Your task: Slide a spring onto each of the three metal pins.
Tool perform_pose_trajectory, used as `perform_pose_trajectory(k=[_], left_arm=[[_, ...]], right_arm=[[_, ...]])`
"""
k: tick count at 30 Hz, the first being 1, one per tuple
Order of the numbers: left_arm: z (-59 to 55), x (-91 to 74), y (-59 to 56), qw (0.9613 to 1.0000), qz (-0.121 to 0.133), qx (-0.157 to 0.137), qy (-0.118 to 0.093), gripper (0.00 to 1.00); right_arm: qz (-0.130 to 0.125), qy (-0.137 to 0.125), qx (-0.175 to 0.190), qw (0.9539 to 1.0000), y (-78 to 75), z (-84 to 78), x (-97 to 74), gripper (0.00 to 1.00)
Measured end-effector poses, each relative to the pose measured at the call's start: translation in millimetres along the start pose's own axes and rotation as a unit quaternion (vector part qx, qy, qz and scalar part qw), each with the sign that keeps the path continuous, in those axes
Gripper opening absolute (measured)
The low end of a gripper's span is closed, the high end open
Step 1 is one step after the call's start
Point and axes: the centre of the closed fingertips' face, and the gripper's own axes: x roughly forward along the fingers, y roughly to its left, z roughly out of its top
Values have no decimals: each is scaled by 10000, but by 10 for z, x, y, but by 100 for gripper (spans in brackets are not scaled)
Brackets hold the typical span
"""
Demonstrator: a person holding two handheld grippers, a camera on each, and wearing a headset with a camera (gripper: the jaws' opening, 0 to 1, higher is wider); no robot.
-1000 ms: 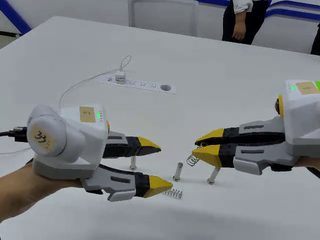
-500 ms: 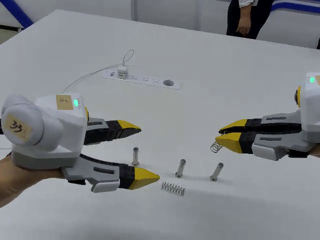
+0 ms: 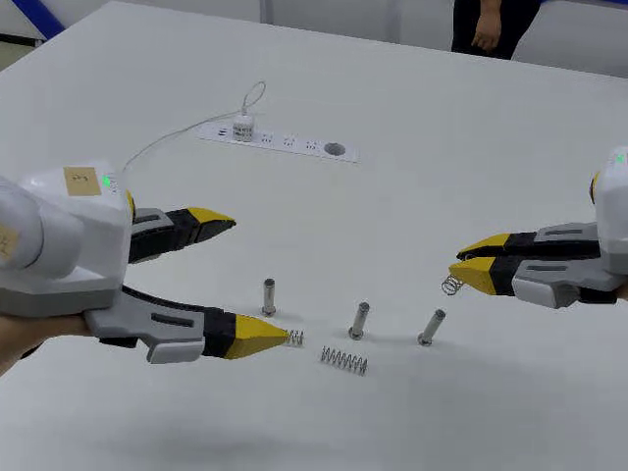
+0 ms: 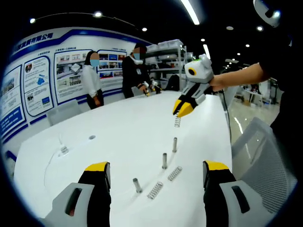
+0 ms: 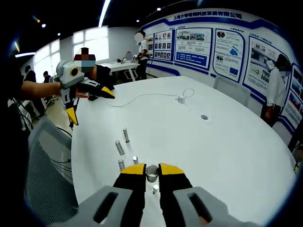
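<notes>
Between your right fingers (image 5: 134, 171), at the bottom centre of the right gripper view, a spring (image 5: 151, 172) is pinched end-on, so the right gripper (image 3: 471, 262) is closed narrow around it. In the head view that spring hangs from the tips at the right of the frame, above and slightly right of the right pin (image 3: 430, 326), and apart from it.

At the left of the head view, your left gripper (image 3: 238, 278) has its left fingers (image 3: 250, 336) spread wide and holds nothing. The lower tip lies just beside a second spring (image 3: 294, 338) on the bench (image 3: 412, 196). Whether they touch, I cannot tell.

Further out, three pins stand upright in a row across the lower middle of the head view: the left pin (image 3: 269, 294), the middle pin (image 3: 360, 319) and the right pin below your held spring. All three look bare. A third spring (image 3: 343, 360) lies flat just below the middle pin. Beyond them, toward the upper middle of the frame, sits a power strip (image 3: 285, 142) with a charger (image 3: 242, 128) plugged in.

By my reading no pin is done yet. You have one spring in hand but not on a pin, and two lie loose on the bench, so all three slides are left. The right pin looks the natural one to start with.
</notes>
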Motion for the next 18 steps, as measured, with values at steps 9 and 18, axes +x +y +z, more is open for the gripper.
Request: perform_pose_trajectory(k=[9, 18], left_arm=[[-26, -103, 220, 9990, 434, -121, -18, 100], [-45, -135, 303, 9982, 584, -167, -1, 100]], right_arm=[[-55, 149, 151, 9998, -77, -167, 77, 10], [-1, 263, 244, 9994, -72, -273, 179, 10]])
